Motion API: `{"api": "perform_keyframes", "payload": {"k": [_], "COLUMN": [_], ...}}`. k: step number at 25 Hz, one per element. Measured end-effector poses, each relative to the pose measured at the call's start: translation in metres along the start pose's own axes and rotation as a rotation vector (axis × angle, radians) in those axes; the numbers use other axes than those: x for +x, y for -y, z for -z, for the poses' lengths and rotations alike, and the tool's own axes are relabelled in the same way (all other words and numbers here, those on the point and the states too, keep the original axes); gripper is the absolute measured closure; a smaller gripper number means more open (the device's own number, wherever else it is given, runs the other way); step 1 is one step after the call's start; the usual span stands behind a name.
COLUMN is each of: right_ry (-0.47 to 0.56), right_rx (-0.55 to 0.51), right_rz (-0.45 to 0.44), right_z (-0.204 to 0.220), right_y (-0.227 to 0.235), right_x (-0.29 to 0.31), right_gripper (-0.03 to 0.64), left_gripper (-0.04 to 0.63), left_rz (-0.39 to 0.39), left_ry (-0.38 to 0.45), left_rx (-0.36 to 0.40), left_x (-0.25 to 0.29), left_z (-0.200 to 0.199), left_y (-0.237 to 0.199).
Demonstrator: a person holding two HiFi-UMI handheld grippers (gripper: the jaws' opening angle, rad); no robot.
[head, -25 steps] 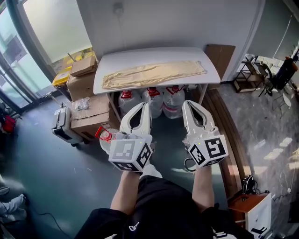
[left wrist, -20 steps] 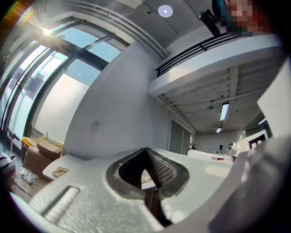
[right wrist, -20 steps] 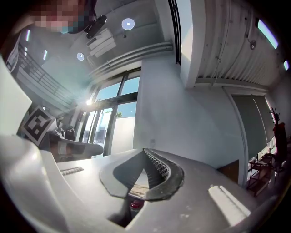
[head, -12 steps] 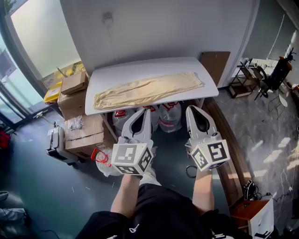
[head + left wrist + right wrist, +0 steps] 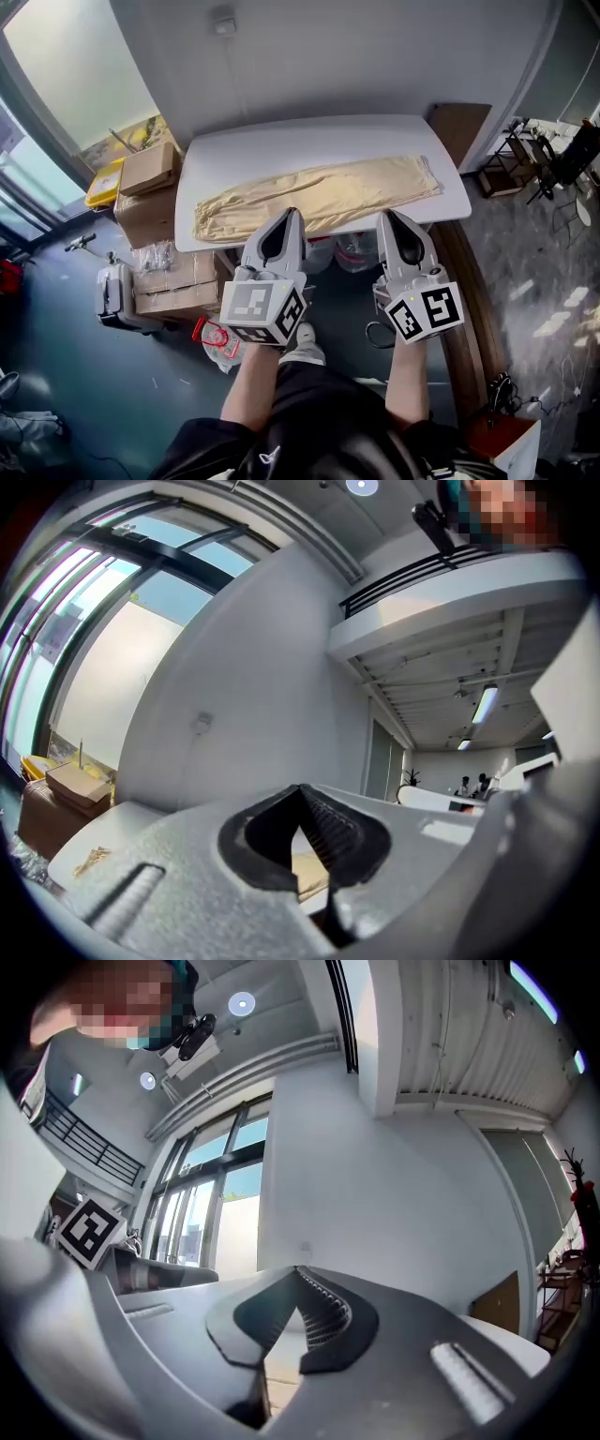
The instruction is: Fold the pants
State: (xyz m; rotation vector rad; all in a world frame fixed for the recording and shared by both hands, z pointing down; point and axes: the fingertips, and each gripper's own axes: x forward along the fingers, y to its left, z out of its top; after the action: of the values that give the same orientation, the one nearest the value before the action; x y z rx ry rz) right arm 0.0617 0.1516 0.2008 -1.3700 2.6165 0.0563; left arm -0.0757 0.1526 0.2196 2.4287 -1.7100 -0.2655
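Beige pants (image 5: pixel 319 195) lie stretched lengthwise on the white table (image 5: pixel 281 141), waistband at the left, leg ends at the right. My left gripper (image 5: pixel 292 214) is shut with nothing in it, its tip over the table's near edge at the pants' middle. My right gripper (image 5: pixel 388 217) is also shut and holds nothing, its tip at the near edge below the leg part. A strip of beige cloth (image 5: pixel 307 876) shows through the shut jaws in the left gripper view. In the right gripper view the jaws meet at the tip (image 5: pixel 298 1271) against the white wall.
Cardboard boxes (image 5: pixel 150 167) stand stacked left of the table, with a grey case (image 5: pixel 114 292) on the floor beside them. Water jugs (image 5: pixel 349 251) sit under the table. A wooden board (image 5: pixel 461 120) leans at the right end. Shelving (image 5: pixel 539 150) stands far right.
Both grippers and the person have moved forward to the table; their tips now reach its near edge, where before they hung over the floor short of it. Jaws stayed shut.
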Motion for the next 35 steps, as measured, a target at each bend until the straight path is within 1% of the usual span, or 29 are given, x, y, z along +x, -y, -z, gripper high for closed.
{"api": "perform_keyframes", "payload": {"k": [4,9,14,18,23,26,31,35], "right_ry": [-0.020,-0.038,-0.067,-0.090,-0.122,-0.148,-0.161,-0.146], "right_rx": [-0.001,-0.028,-0.046,-0.051,-0.054,-0.037,-0.006,0.014], "right_rz": [-0.026,-0.041,0.012,0.050,0.066,0.082,0.043,0.008], "right_z": [0.016,0.025,0.038,0.048,0.056,0.067,0.084,0.079], "right_y": [0.005,0.009,0.028,0.044,0.064,0.081,0.101,0.117], "right_x": [0.062,0.120,0.149,0.159,0.160,0.160,0.175,0.196], "right_gripper": [0.611,0.612,0.611,0.611,0.612,0.612,0.611,0.611], "left_gripper": [0.592,0.592,0.592,0.592,0.592,0.592,0.592,0.592], "left_rz": [-0.024,-0.036,-0.051,-0.032,-0.002,0.006,-0.029,-0.046], "left_ry": [-0.008,0.000,-0.012,-0.028,-0.051,-0.077,-0.102,-0.087], "left_rx": [-0.015,-0.045,-0.091,-0.109,-0.129,-0.131,-0.117,-0.089], "left_x": [0.040,0.074,0.099,0.118,0.143,0.156,0.176,0.198], "left_z": [-0.002,-0.006,0.002,0.012,0.022,0.033,0.047,0.035], "left_y": [-0.047,-0.089,-0.122,-0.128,-0.117,-0.111,-0.111,-0.108]}}
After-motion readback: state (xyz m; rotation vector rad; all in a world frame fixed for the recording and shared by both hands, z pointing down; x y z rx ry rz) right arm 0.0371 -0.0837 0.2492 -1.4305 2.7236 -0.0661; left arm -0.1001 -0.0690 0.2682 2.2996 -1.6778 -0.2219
